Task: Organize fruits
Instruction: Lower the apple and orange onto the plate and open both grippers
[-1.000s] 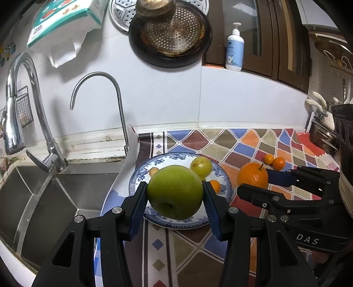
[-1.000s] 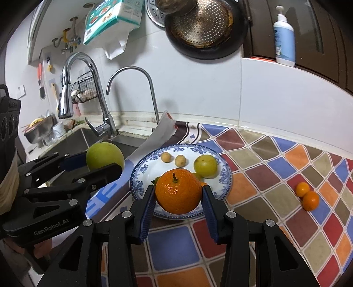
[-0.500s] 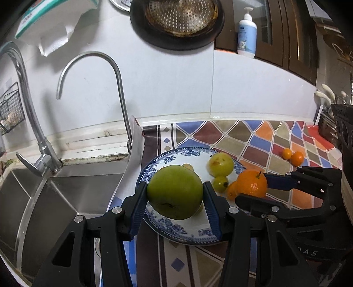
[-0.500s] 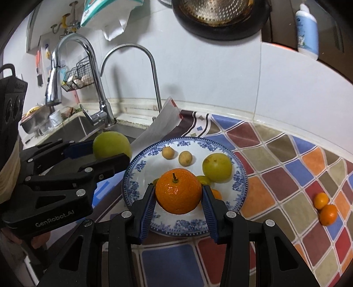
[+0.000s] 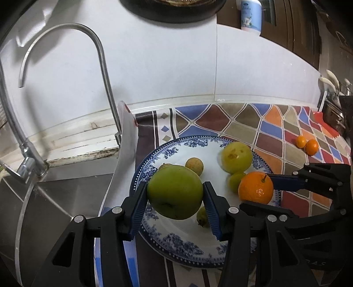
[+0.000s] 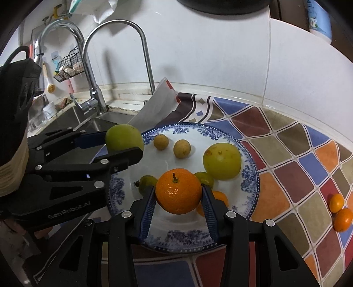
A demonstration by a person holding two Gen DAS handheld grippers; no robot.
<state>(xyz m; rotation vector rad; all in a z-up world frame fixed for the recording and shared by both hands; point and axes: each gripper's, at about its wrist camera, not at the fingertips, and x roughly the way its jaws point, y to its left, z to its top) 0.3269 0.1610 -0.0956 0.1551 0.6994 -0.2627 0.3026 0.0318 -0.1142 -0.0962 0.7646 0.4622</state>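
My left gripper (image 5: 175, 206) is shut on a big green apple (image 5: 175, 191) and hangs over the left part of a blue-and-white plate (image 5: 176, 247). Seen from the right wrist, the same apple (image 6: 124, 137) sits at the plate's left rim (image 6: 251, 176). My right gripper (image 6: 178, 198) is shut on an orange (image 6: 178, 191) with a short stem, above the plate's near half. On the plate lie a yellow-green apple (image 6: 221, 160), two small tan fruits (image 6: 182, 148), small green fruits (image 6: 147, 181) and a small orange one (image 6: 219, 197), partly hidden.
Two small oranges (image 6: 339, 210) lie on the patterned counter cloth (image 6: 293, 154) right of the plate. A steel sink (image 5: 55, 198) with two curved taps (image 5: 103, 72) lies to the left. A white board (image 6: 156, 103) leans behind the plate. A lotion bottle (image 5: 251, 16) stands on the ledge.
Both grippers have come forward and down toward the plate with their fruits still held. The plate looks larger and closer, and each fruit hangs over it.
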